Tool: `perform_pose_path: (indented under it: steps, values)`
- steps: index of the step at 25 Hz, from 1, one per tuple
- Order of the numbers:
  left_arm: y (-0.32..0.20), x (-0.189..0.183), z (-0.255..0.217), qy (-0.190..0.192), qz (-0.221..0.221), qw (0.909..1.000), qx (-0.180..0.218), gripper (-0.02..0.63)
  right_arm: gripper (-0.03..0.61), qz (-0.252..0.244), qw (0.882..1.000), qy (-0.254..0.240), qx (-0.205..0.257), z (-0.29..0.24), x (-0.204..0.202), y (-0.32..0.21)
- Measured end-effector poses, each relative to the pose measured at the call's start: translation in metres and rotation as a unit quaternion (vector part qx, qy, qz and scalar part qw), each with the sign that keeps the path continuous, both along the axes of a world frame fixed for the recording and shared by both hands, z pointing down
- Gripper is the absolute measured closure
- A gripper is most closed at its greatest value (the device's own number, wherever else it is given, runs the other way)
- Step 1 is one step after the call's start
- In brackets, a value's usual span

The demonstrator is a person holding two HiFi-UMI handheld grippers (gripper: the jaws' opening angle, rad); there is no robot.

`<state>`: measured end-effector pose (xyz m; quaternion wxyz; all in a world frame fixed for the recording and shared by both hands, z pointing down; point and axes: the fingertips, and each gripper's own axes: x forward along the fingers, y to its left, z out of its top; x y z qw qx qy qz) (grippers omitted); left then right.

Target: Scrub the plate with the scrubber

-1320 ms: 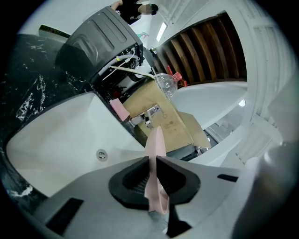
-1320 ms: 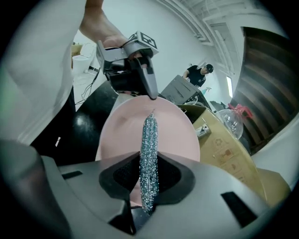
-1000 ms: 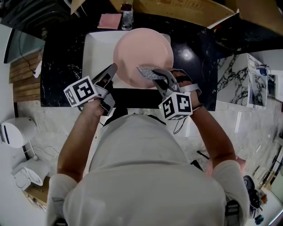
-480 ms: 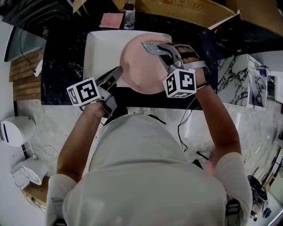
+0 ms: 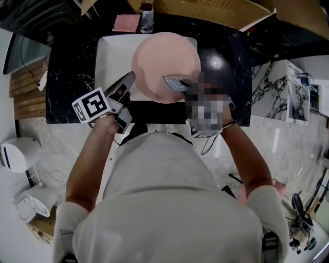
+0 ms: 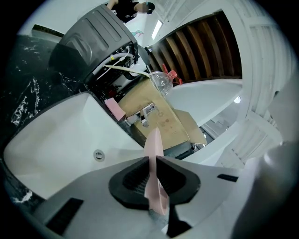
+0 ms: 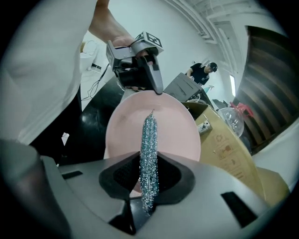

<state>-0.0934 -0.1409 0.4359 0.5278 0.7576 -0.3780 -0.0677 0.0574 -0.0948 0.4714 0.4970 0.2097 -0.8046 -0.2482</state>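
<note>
A round pink plate [image 5: 164, 64] is held over the white sink [image 5: 110, 56]. My left gripper [image 5: 129, 78] is shut on its left rim; in the left gripper view the plate's edge [image 6: 153, 154] stands upright between the pads. My right gripper [image 5: 186, 87], partly under a mosaic patch, is shut on a silver mesh scrubber [image 5: 176, 82] that lies against the plate's lower right face. In the right gripper view the scrubber [image 7: 149, 144] runs up from the jaws across the plate [image 7: 173, 135], with the left gripper [image 7: 158, 91] at the plate's far rim.
A black marble counter [image 5: 67, 87] surrounds the sink. Behind the sink lie a pink sponge [image 5: 127, 23] and a small clear bottle [image 5: 147, 20]. Brown cardboard [image 5: 216, 13] stands at the back. The sink's drain [image 6: 98, 154] shows in the left gripper view.
The right gripper has swept the scrubber from the plate's lower part up to its top and back down to the lower right. The plate shifted slightly right and back. The left grip is unchanged.
</note>
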Motion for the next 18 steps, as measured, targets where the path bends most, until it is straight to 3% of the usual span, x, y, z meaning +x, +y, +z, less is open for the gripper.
perform_pose_path:
  steps: [5, 8, 13, 18]
  values:
    - [0.0, 0.003, 0.004, -0.009, 0.004, 0.9999, -0.001, 0.568, 0.499, -0.002, 0.999, -0.031, -0.044, -0.001, -0.009, 0.028]
    - [0.003, 0.004, 0.006, -0.013, 0.009, 0.9999, -0.003, 0.569, 0.499, 0.024, 0.996, -0.067, -0.051, -0.016, -0.006, 0.014]
    - [0.009, 0.009, 0.004, -0.018, 0.014, 0.9997, -0.004, 0.569, 0.499, 0.105, 0.99, -0.096, -0.002, -0.041, 0.013, -0.049]
    - [0.021, 0.025, 0.001, -0.005, 0.029, 0.9995, -0.008, 0.569, 0.499, 0.15, 0.985, -0.084, 0.034, -0.044, 0.013, -0.09]
